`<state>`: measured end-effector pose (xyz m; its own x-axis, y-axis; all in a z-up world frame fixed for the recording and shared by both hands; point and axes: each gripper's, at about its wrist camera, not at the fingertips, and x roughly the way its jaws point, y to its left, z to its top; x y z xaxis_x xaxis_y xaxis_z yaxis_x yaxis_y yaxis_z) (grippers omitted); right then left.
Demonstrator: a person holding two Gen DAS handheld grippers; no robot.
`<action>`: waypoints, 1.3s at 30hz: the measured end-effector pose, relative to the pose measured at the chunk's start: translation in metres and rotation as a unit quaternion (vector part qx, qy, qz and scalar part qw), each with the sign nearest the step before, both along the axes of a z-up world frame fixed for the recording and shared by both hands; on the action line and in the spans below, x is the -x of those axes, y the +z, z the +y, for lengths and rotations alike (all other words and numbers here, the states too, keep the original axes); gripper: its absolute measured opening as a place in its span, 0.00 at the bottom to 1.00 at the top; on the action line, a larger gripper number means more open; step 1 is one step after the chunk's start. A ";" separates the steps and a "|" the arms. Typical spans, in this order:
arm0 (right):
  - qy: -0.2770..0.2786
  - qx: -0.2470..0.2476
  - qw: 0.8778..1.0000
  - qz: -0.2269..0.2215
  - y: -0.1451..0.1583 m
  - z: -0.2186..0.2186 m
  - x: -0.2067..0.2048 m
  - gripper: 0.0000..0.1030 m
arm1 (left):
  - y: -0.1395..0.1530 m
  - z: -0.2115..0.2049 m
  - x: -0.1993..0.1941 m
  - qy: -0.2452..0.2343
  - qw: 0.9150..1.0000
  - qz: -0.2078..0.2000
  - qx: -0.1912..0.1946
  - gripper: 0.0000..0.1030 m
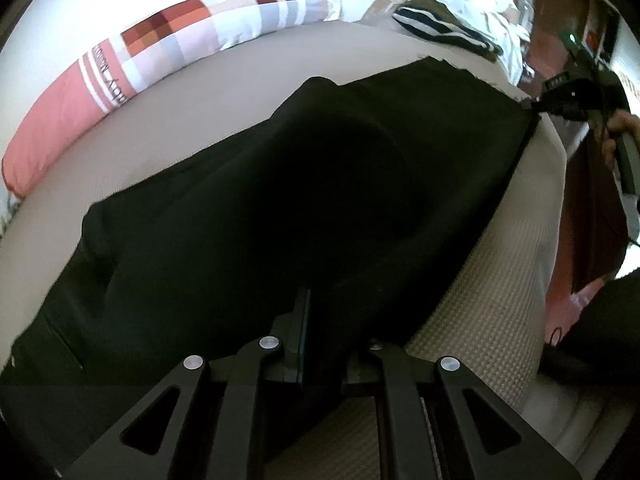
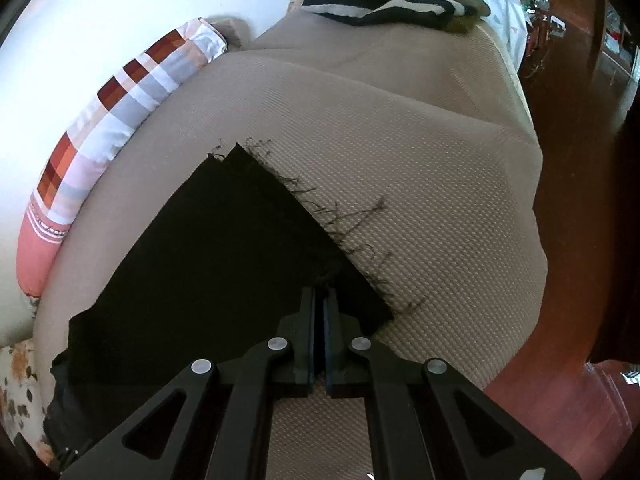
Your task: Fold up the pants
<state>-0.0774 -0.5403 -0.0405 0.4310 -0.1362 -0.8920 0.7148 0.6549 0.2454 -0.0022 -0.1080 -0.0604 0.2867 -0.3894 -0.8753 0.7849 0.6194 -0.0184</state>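
The black pants (image 1: 280, 184) lie on the beige cushion (image 2: 400, 128), long axis running from lower left to upper right of the left wrist view. The left gripper (image 1: 320, 312) pinches the near edge at lower centre. The right gripper (image 2: 319, 292), jaws pressed together on the frayed hem (image 2: 320, 216), holds the far end at the upper right.

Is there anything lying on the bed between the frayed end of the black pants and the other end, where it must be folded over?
Nothing visible does. Both claws, left and right, already grip the pants. The pillow and striped clothes lie apart, beyond the pants.
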 end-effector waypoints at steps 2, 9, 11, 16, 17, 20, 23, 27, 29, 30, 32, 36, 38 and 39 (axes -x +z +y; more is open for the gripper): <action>0.004 0.012 1.000 -0.001 0.005 0.002 0.000 0.02 | 0.001 -0.002 0.001 -0.007 1.000 -0.005 -0.004 0.11; -0.002 0.017 1.000 0.014 -0.003 0.001 0.010 0.01 | 0.000 -0.008 0.009 -0.036 0.999 -0.035 -0.015 0.11; -0.004 0.019 1.000 0.014 -0.003 0.001 0.011 0.01 | 0.000 -0.007 0.007 -0.035 0.999 -0.029 -0.013 0.14; -0.008 0.017 1.000 0.018 -0.002 0.001 0.011 0.01 | 0.001 0.000 -0.002 -0.014 1.000 0.002 0.003 0.30; -0.007 0.018 1.000 0.018 -0.002 0.001 0.011 0.01 | 0.001 0.002 -0.004 -0.008 1.000 0.012 0.008 0.42; -0.004 0.023 0.999 0.024 -0.003 0.002 0.008 0.01 | 0.005 0.018 -0.015 0.024 0.997 0.053 0.043 0.60; -0.007 0.023 0.999 0.029 -0.005 0.001 0.008 0.03 | 0.010 0.036 -0.025 0.045 0.991 0.096 0.080 0.64; -0.006 0.017 0.999 0.041 -0.001 -0.005 0.008 0.15 | 0.016 0.062 -0.036 0.069 0.981 0.135 0.123 0.67; -0.002 0.023 0.999 0.047 0.004 -0.009 0.006 0.19 | 0.019 0.076 -0.042 0.088 0.976 0.143 0.135 0.67; -0.001 0.019 0.999 0.041 0.007 -0.012 0.005 0.20 | 0.020 0.080 -0.043 0.094 0.975 0.146 0.136 0.67; 0.000 0.016 1.000 0.024 0.014 -0.018 0.000 0.20 | 0.026 0.091 -0.047 0.099 0.973 0.150 0.147 0.67; 0.039 0.011 0.999 -0.015 0.026 -0.024 -0.032 0.20 | 0.031 0.105 -0.063 0.143 0.972 0.112 0.149 0.70; 0.068 -0.008 0.997 -0.028 0.024 -0.026 -0.059 0.20 | 0.029 0.110 -0.075 0.176 0.968 0.099 0.149 0.70; 0.076 -0.016 0.997 -0.029 0.021 -0.027 -0.067 0.20 | 0.025 0.113 -0.084 0.196 0.965 0.096 0.144 0.70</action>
<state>-0.0100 -0.5670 -0.0196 0.4956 -0.0373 -0.8678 0.5912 0.7464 0.3056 0.0822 0.0050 -0.0352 0.3041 -0.5194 -0.7986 0.4558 0.8154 -0.3568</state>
